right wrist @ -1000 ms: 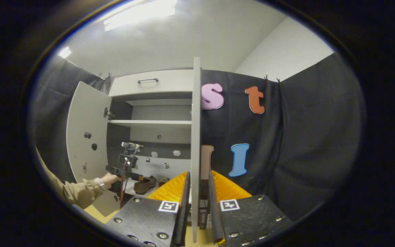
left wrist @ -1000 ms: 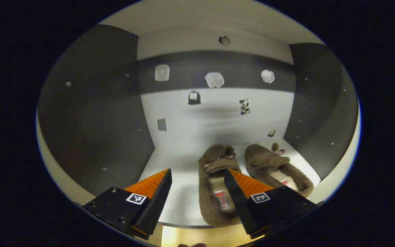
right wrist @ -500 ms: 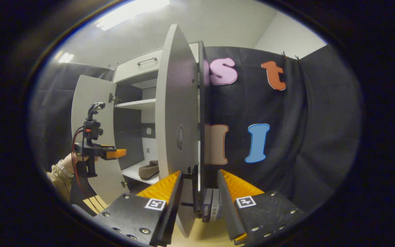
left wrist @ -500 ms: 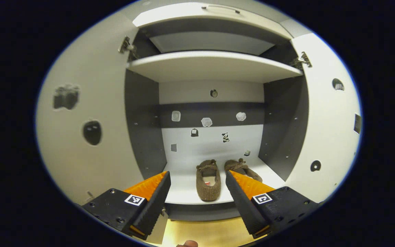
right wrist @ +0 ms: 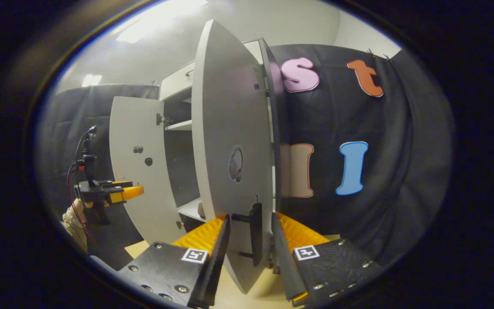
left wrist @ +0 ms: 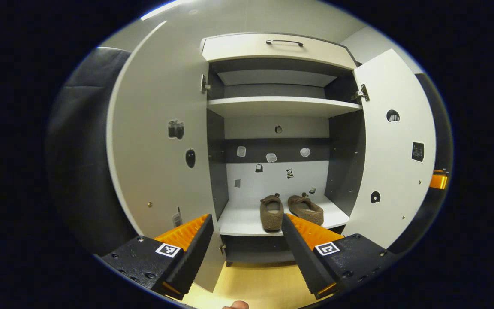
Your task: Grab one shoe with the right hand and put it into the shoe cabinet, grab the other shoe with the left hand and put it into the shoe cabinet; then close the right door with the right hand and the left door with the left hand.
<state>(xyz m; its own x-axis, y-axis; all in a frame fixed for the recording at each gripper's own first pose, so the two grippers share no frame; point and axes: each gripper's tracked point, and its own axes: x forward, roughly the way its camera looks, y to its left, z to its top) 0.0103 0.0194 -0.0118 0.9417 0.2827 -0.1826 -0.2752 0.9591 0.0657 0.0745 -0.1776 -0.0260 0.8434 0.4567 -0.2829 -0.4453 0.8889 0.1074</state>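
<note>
Between the right gripper (right wrist: 247,251) fingers stands the right door (right wrist: 230,163) edge.

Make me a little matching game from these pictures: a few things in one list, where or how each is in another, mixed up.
Things:
1. pair of brown shoes
2. left tool
3. right door
4. drawer

States:
A. at the very top of the cabinet, shut
B. side by side on the bottom shelf
C. part way open, its edge and handle between the right tool's fingers
D. open, holding nothing, in front of the cabinet

Pairs: 1-B, 2-D, 3-C, 4-A
</note>
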